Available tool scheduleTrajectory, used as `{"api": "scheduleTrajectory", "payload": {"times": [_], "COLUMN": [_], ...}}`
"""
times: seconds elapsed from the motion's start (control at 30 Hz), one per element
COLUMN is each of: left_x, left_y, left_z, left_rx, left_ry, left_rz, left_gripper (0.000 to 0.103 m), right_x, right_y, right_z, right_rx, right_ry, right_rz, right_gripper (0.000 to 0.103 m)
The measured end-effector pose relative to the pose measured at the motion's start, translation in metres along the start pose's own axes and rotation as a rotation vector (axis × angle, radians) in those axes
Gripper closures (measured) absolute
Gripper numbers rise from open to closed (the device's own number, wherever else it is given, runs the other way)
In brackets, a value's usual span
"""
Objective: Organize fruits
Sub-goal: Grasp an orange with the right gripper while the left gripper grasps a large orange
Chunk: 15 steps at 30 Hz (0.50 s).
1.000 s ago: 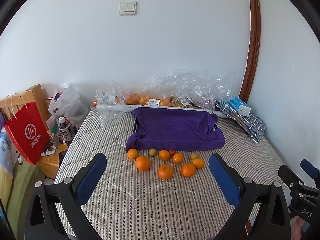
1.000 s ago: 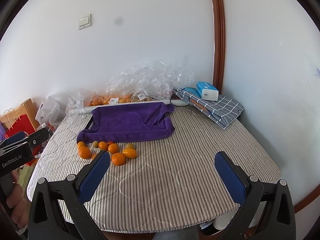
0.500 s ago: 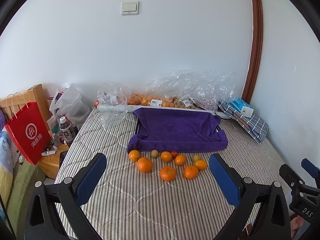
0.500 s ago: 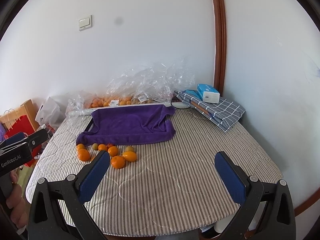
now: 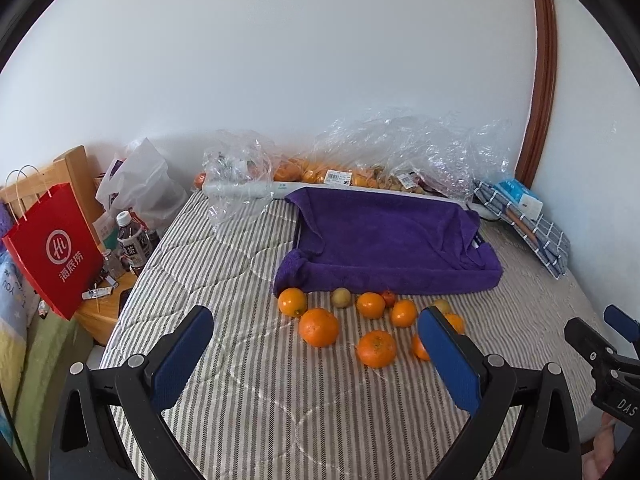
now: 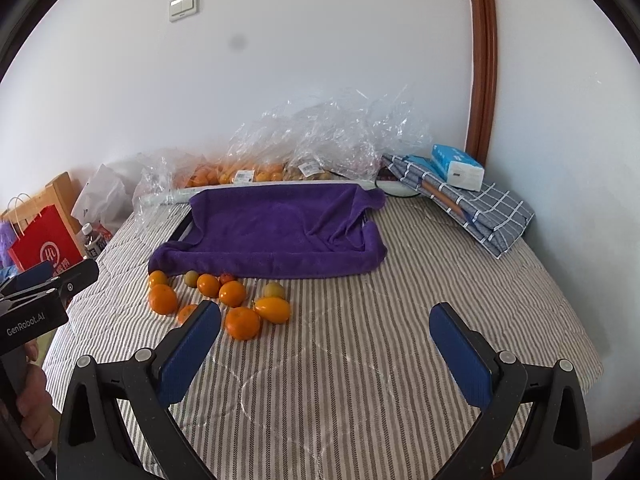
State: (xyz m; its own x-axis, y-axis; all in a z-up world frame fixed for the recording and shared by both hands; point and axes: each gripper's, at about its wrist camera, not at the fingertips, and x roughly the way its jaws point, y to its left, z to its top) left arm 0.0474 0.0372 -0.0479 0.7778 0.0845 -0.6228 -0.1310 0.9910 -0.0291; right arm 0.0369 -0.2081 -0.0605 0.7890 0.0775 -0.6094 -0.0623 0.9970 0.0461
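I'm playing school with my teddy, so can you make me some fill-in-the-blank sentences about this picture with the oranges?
1. The towel behind the loose oranges is coloured ____.
2. The loose oranges lie on a cover patterned with ____.
3. Both the left gripper and the right gripper are ____ and hold nothing.
4. The paper bag at the left of the bed is coloured ____.

Missing words: purple; stripes; open; red
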Motion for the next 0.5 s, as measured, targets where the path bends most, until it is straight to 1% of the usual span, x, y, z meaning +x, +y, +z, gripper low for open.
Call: {"api": "scheduleTrajectory", "payload": {"times": [0.07, 0.17, 0.23, 0.27, 0.4, 0.43, 0.5], "left_x": [0.015, 0.040, 0.054, 0.061, 0.082, 0.086, 0.092], "left_y": [0.007, 0.018, 0.025, 0.028, 0.039, 0.041, 0.045], "left_z": [-0.002, -0.009, -0.014, -0.017, -0.028, -0.030, -0.034], "left_rx": [-0.008, -0.023, -0.030, -0.033, -0.037, -0.035, -0.028], "left_ry": [0.028, 0.081, 0.113, 0.130, 0.184, 0.189, 0.204], "left_rz": [0.002, 0.012, 0.022, 0.027, 0.037, 0.042, 0.051], "left_gripper": [0.001, 0.001, 0.001, 0.001, 0.001, 0.001, 0.001], "right_x": [0.017, 0.041, 0.057, 0.067, 0.102, 0.109, 0.124], "right_y": [0.001, 0.007, 0.011, 0.014, 0.022, 0.023, 0.025], "right_z": [-0.001, -0.006, -0.011, -0.014, -0.025, -0.027, -0.030], "right_rx": [-0.001, -0.022, -0.039, -0.050, -0.079, -0.084, -0.095], "right_ry": [0.027, 0.051, 0.066, 0.084, 0.153, 0.165, 0.186], "right_rz": [0.018, 0.030, 0.035, 0.044, 0.080, 0.087, 0.100], "right_gripper": [0.001, 0.010, 0.021, 0.023, 0.041, 0.045, 0.046]}}
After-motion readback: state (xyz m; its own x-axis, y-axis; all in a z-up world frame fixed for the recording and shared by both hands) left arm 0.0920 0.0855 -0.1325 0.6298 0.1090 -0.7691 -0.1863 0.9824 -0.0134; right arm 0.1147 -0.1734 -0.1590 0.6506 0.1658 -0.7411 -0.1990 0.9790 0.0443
